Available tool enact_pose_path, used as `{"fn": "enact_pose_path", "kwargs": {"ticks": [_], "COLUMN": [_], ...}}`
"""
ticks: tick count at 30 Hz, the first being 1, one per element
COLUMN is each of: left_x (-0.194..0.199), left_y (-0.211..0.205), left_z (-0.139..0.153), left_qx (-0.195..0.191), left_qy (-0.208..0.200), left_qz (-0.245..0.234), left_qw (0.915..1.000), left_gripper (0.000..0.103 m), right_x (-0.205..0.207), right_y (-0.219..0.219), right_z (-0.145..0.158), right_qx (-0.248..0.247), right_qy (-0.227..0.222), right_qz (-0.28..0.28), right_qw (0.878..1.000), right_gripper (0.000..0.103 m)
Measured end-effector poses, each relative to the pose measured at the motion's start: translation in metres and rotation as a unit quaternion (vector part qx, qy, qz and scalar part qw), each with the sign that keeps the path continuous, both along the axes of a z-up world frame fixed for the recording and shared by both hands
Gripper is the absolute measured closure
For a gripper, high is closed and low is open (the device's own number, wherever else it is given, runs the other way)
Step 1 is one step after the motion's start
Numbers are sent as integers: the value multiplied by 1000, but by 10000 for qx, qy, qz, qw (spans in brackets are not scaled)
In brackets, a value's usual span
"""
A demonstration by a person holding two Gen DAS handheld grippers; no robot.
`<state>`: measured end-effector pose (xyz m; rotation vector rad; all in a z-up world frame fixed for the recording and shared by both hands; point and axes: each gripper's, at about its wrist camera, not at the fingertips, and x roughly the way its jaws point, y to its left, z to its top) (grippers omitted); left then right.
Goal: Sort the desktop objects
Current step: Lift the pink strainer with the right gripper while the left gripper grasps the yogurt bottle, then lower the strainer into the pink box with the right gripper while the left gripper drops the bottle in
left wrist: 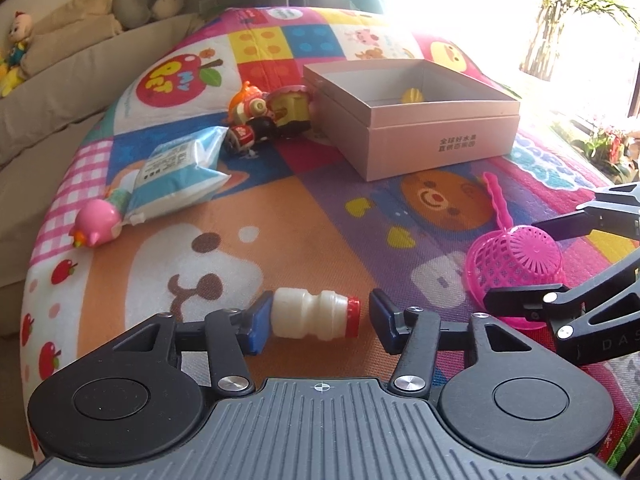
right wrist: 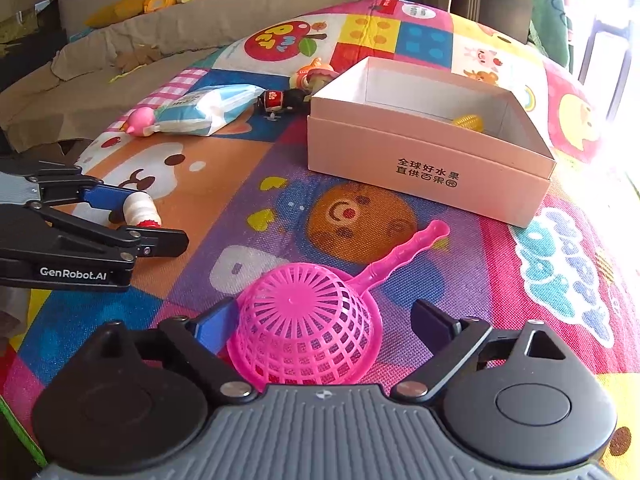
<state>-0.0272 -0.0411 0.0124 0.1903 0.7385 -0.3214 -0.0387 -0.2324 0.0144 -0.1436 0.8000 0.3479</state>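
Note:
A small white drink bottle with a red cap (left wrist: 314, 313) lies on its side on the colourful play mat, between the open fingers of my left gripper (left wrist: 318, 322); the left pad touches its base, the right pad stands just off the cap. It also shows in the right wrist view (right wrist: 141, 208). A pink mesh strainer scoop (right wrist: 306, 330) lies upside down between the open fingers of my right gripper (right wrist: 326, 326), its handle pointing away. An open pink box (right wrist: 428, 148) holds a yellow toy (right wrist: 467, 122).
Near the box's left lie a blue-white tissue pack (left wrist: 182, 168), a pink pig toy (left wrist: 98, 226) and a cluster of small figurines (left wrist: 268, 118). A beige sofa with plush toys (left wrist: 60, 52) borders the mat on the left. Bright window at right.

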Motion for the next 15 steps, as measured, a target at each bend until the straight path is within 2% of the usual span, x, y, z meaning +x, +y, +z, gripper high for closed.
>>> {"fn": "enact_pose_path", "kwargs": {"ticks": [1, 2, 7, 10, 12, 15], "left_x": [-2, -5, -22, -30, -34, -36], "left_y": [0, 0, 2, 2, -2, -16], "left_z": [0, 1, 10, 30, 52, 87], "left_qx": [19, 29, 27, -46, -87, -39], "left_qy": [-11, -10, -110, -361, -683, -1299], "left_qz": [-1, 0, -29, -103, -180, -432], "left_qw": [10000, 10000, 9999, 9993, 9975, 9906], "left_gripper": [52, 55, 55, 55, 55, 55], "right_x": [-1, -2, -10, -21, -31, -44], "right_y": [1, 2, 4, -2, -6, -8], "right_z": [2, 3, 10, 34, 65, 119], "right_qx": [60, 97, 107, 274, 340, 62], "right_qy": [23, 48, 218, 207, -104, -977], "right_qz": [80, 115, 304, 506, 694, 920], "right_qw": [9999, 9999, 9992, 9981, 9970, 9909], "right_gripper": [27, 27, 27, 27, 27, 27]}}
